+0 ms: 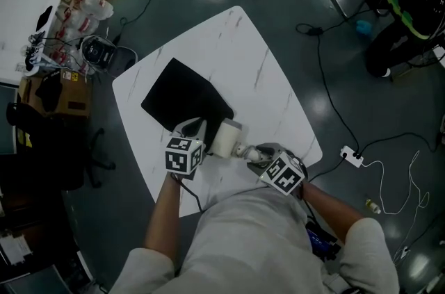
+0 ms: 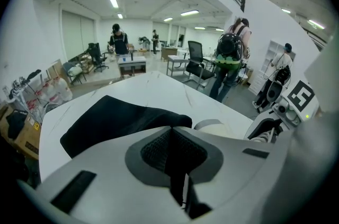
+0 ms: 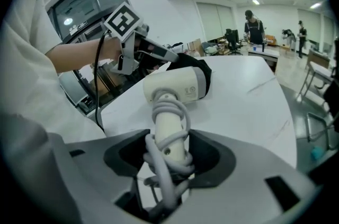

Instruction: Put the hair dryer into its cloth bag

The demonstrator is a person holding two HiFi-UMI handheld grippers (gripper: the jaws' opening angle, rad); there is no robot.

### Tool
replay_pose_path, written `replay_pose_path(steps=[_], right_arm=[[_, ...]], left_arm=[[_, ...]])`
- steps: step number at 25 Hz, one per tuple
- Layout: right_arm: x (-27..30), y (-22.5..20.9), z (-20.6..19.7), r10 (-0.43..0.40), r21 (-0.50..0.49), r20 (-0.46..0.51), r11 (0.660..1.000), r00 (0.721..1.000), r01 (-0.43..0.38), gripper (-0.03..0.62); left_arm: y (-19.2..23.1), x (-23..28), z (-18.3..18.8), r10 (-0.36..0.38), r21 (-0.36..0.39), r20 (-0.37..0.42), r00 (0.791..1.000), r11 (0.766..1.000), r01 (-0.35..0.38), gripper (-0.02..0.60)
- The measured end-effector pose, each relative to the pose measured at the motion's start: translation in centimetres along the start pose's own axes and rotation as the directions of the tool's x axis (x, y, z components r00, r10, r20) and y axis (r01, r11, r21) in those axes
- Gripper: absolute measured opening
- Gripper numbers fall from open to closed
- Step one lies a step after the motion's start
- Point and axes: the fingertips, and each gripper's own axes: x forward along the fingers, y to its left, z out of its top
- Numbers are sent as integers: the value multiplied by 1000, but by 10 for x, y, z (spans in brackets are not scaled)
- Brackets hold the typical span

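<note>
A black cloth bag lies flat on the white marble-look table. My left gripper is shut on the bag's near edge; in the left gripper view black cloth runs into the closed jaws of the left gripper. A white hair dryer has its head at the bag's mouth. My right gripper is shut on its handle. In the right gripper view the hair dryer, its cord wound around the handle, sits between the right gripper jaws, nozzle end against the bag. The left gripper is beside it.
The table's near edge is close to my body. A power strip and cables lie on the dark floor to the right. Boxes and clutter stand at the left. People stand far behind the table.
</note>
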Motion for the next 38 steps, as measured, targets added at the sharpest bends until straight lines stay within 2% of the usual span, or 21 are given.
replay_pose_path(steps=[16, 38], right_arm=[[32, -30, 23, -56, 50, -52, 997, 997, 58, 239], [53, -47, 48, -84, 95, -23, 992, 996, 86, 239]], left_arm=[[-17, -3, -7, -54, 23, -5, 999, 998, 54, 14], [-54, 4, -3, -98, 59, 5, 995, 993, 97, 14]])
